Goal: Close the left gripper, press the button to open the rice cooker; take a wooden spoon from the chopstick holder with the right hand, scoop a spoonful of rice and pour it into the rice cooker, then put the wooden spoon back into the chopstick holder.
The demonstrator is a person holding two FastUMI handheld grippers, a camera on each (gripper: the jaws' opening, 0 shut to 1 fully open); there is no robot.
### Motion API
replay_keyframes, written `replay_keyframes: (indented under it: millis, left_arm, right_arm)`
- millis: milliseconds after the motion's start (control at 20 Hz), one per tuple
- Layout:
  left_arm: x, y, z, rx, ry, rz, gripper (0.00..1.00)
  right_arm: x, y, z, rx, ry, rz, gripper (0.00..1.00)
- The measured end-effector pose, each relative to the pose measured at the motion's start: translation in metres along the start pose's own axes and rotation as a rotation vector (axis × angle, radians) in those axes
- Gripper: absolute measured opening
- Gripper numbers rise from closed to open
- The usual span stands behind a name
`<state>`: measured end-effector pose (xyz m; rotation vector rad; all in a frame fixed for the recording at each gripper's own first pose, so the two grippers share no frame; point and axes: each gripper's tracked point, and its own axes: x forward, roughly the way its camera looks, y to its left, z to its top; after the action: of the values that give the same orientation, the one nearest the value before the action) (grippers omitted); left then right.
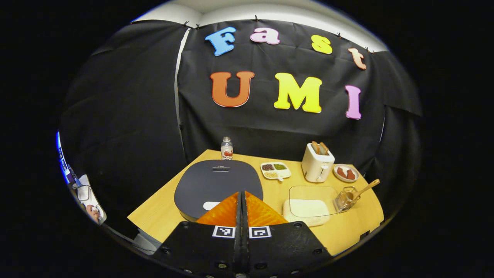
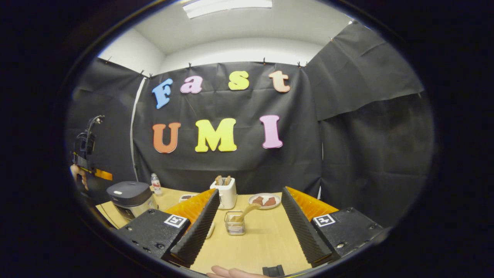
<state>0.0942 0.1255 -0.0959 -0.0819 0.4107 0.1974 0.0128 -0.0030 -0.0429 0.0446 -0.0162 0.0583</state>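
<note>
The left claw, pressed together, hangs above the closed rice cooker at the counter's left edge. The right claw, spread, faces the wooden spoon in its holder mid-counter.

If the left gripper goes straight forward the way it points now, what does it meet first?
Most likely the dark lid of the rice cooker: the left gripper, fingers together, points down at its near part, beside the white button. Depth is hard to judge.
</note>
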Motion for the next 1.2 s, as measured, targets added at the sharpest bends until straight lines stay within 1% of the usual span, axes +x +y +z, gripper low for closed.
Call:
replay_keyframes:
  millis: [50,100,250,300,350,400,450,550,600,750,800,950,1000,1200]
  left_arm:
    - [0.009,0.004,-0.006,0.005,0.03,0.007,0.0]
    - [0.017,0.007,-0.011,0.005,0.058,0.012,0.0]
    - [0.037,0.017,-0.024,0.007,0.124,0.029,0.0]
    - [0.042,0.02,-0.03,0.012,0.142,0.034,0.0]
    - [0.047,0.022,-0.034,0.015,0.155,0.042,0.0]
    - [0.051,0.023,-0.038,0.024,0.169,0.04,0.0]
    - [0.053,0.025,-0.042,0.033,0.177,0.049,0.0]
    - [0.06,0.034,-0.048,0.036,0.203,0.072,0.0]
    - [0.058,0.034,-0.048,0.029,0.192,0.065,0.0]
    - [0.055,0.033,-0.051,0.018,0.216,0.054,0.0]
    - [0.055,0.033,-0.052,0.025,0.225,0.05,0.0]
    - [0.055,0.034,-0.056,0.058,0.232,0.055,0.0]
    - [0.056,0.033,-0.056,0.058,0.232,0.059,0.0]
    - [0.055,0.034,-0.059,0.054,0.235,0.046,0.0]
  right_arm:
    - [0.001,0.001,-0.002,-0.002,0.005,0.002,0.98]
    - [0.002,0.002,-0.006,-0.004,0.009,0.006,1.0]
    - [0.007,0.003,-0.013,-0.006,0.021,0.013,1.0]
    - [0.009,0.003,-0.017,-0.005,0.028,0.015,0.99]
    - [0.01,0.004,-0.02,-0.005,0.035,0.018,0.98]
    - [0.01,0.005,-0.024,-0.006,0.042,0.02,1.0]
    - [0.011,0.005,-0.026,-0.007,0.048,0.021,0.99]
    - [0.015,0.0,-0.032,-0.007,0.062,0.009,1.0]
    - [0.016,-0.001,-0.034,-0.005,0.066,0.007,0.98]
    - [0.02,-0.003,-0.039,0.007,0.083,0.002,0.99]
    - [0.021,-0.004,-0.04,0.012,0.085,0.004,1.0]
    - [0.024,-0.002,-0.047,0.012,0.103,0.005,0.99]
    - [0.024,-0.002,-0.048,0.01,0.106,0.004,1.0]
    - [0.024,0.004,-0.051,0.003,0.115,0.013,1.0]
